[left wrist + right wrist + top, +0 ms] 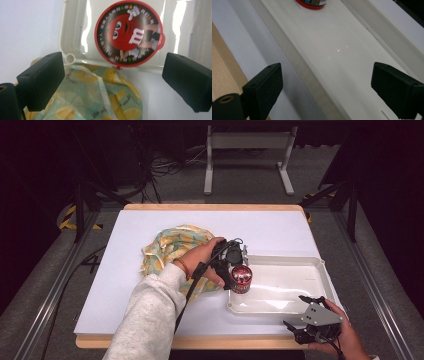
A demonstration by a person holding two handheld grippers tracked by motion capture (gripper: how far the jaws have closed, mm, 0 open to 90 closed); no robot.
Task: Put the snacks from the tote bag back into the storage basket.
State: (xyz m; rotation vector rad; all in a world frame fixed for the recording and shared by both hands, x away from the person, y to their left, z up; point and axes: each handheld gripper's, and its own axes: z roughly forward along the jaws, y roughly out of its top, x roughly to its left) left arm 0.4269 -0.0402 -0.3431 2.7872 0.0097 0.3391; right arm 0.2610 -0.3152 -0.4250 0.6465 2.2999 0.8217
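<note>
A red candy can (pixel 241 277) with a cartoon lid (pixel 128 33) stands upright in the left end of a white plastic tray (pixel 285 287). My left gripper (pixel 234 271) hovers just above and beside the can, jaws wide apart and nothing between the pads; in the left gripper view (pixel 113 77) the lid lies ahead of the jaws. My right gripper (pixel 297 311) rests at the tray's near right corner, open and empty. In the right gripper view (pixel 327 87) its jaws straddle the tray's long floor (pixel 332 50), and the can's base (pixel 310 3) sits at the far end.
A crumpled lemon-print cloth (pixel 170 247) lies left of the tray, under my left forearm, and reaches the tray's rim (pixel 75 58). A white sheet (pixel 120 280) covers the wooden table, whose front edge (pixel 222 75) runs close to the right gripper.
</note>
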